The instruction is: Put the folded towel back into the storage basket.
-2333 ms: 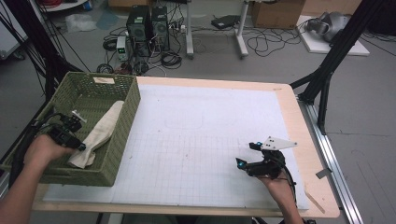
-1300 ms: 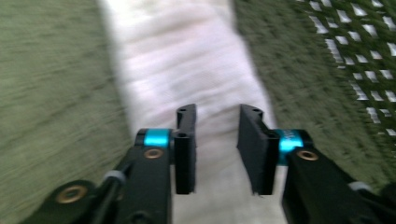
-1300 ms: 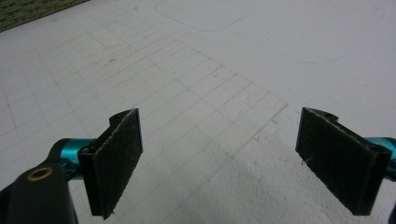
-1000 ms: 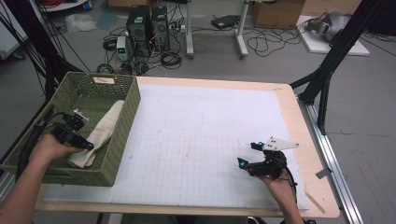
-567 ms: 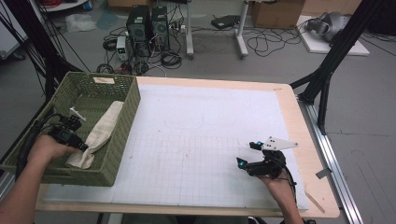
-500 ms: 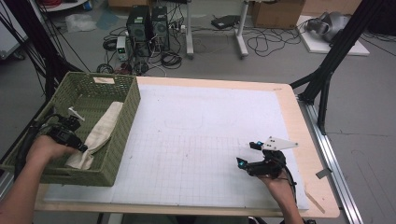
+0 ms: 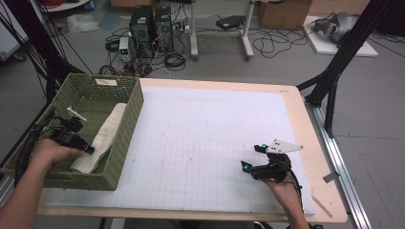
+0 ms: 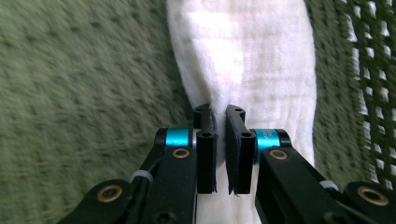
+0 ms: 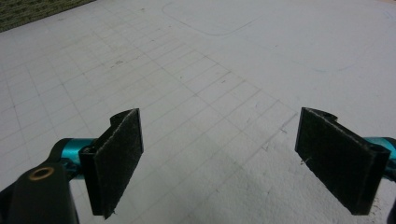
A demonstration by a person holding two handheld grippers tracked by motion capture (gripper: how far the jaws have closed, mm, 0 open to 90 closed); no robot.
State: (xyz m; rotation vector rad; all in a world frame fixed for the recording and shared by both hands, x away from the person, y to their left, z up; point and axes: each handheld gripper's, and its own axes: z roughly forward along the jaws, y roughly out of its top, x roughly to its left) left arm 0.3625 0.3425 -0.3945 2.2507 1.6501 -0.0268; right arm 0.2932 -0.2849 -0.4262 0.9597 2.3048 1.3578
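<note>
From above, my left gripper (image 7: 88,149) has edged back down onto the white cloth (image 7: 102,138) in the green basket (image 7: 128,124). Its own camera shows the jaws pinching a fold. My right gripper (image 9: 219,163) gapes empty over the mat (image 9: 233,70), idle; lifting seems next.

No legible text, brand, number or sign is showing in any view. A pale label (image 7: 106,82) is sitting on the far rim of the green basket (image 7: 125,138), but its print is too small to read. The white grid mat (image 7: 200,138) is carrying only ruled lines and a faint drawn outline, with no numerals or lettering.
</note>
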